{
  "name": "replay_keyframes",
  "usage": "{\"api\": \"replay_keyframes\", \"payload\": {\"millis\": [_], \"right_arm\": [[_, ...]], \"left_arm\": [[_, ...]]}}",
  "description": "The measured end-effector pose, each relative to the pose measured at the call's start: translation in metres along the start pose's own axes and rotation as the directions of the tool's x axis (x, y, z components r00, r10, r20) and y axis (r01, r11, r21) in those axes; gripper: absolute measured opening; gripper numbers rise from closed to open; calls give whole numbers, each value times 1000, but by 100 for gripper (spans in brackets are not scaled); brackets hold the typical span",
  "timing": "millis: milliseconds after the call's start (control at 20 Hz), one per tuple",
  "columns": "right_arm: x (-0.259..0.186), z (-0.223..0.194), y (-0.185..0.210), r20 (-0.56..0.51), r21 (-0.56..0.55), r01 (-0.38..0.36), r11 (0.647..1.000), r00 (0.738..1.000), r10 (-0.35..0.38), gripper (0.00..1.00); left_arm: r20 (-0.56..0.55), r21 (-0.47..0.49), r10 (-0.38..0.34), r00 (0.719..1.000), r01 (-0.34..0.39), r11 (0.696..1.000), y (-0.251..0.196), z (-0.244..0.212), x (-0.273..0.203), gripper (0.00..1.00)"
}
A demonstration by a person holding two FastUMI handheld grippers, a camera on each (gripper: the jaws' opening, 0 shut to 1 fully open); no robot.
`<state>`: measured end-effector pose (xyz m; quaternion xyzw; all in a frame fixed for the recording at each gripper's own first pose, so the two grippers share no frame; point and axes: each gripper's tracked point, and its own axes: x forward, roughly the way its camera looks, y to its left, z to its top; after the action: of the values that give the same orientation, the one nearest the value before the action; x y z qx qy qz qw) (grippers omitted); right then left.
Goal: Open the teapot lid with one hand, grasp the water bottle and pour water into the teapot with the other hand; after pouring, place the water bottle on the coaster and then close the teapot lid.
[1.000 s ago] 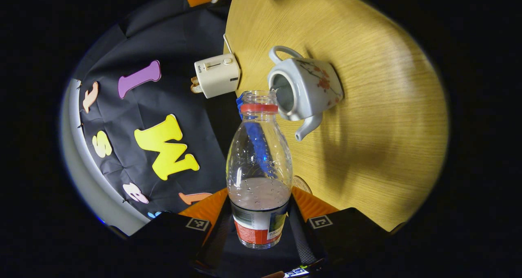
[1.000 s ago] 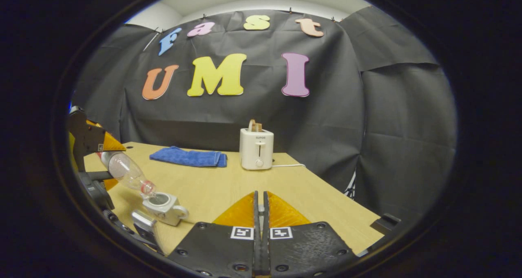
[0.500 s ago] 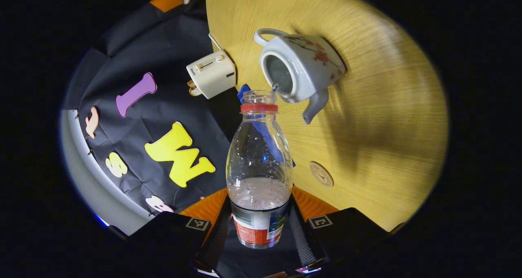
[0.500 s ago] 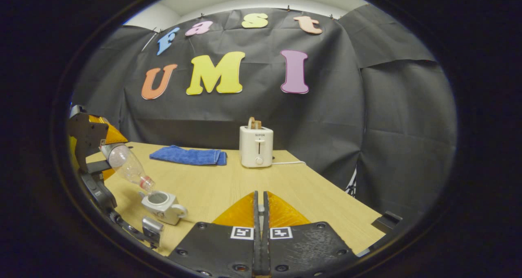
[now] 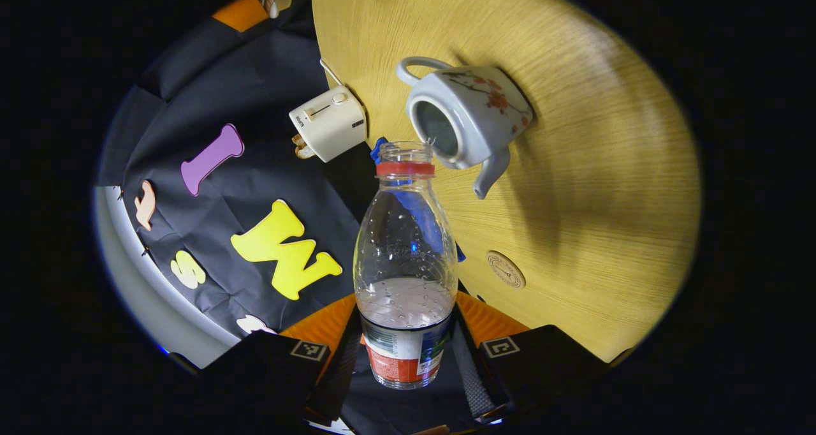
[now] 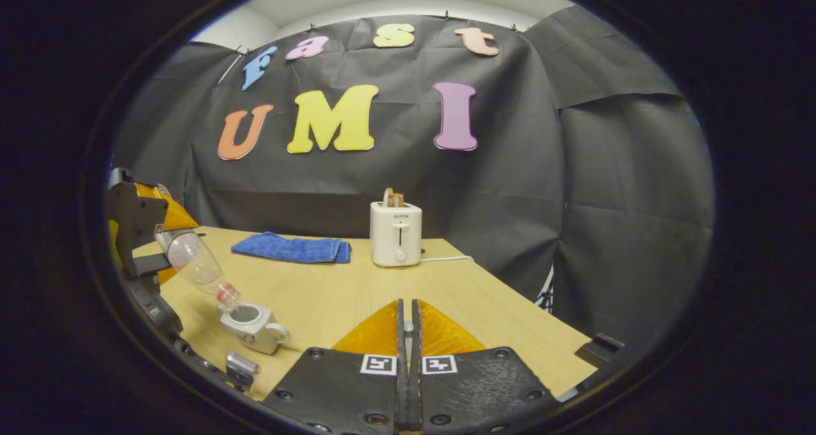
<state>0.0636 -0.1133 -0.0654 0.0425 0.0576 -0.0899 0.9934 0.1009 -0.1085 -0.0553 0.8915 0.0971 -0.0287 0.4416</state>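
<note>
Your wooden table (image 6: 357,294) carries everything here. On it, at the back, sit the blue towel (image 6: 290,249) and the white toaster (image 6: 396,233) with bread sticking out of its slots.

Your left gripper (image 5: 406,352) has its fingers clamped on the base of the water bottle (image 5: 406,256). The bottle is uncapped and tilted mouth-down, its long axis running from your gripper toward the teapot (image 5: 468,119); in the right gripper view the neck slants down to just above the pot's opening. A little water pools in the bottle near its label end.

The teapot stands open on the table, handle and spout on opposite sides; you cannot tell how full it is. The round coaster (image 5: 506,270) lies bare nearby.

Your right gripper (image 6: 407,333) has its fingers pressed together, with whatever is between them hidden.
</note>
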Motion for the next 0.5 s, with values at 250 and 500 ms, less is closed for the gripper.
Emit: {"api": "replay_keyframes", "payload": {"millis": [250,500], "right_arm": [[-2,4,0,7,-4,-1,1000,1000,1,0],[-4,8,-2,20,-6,4,1000,1000,-4,0]], "left_arm": [[-6,16,3,1000,-2,1000,2,-3,-1,73],[13,53,13,1000,-14,999,7,1,-5,73]]}}
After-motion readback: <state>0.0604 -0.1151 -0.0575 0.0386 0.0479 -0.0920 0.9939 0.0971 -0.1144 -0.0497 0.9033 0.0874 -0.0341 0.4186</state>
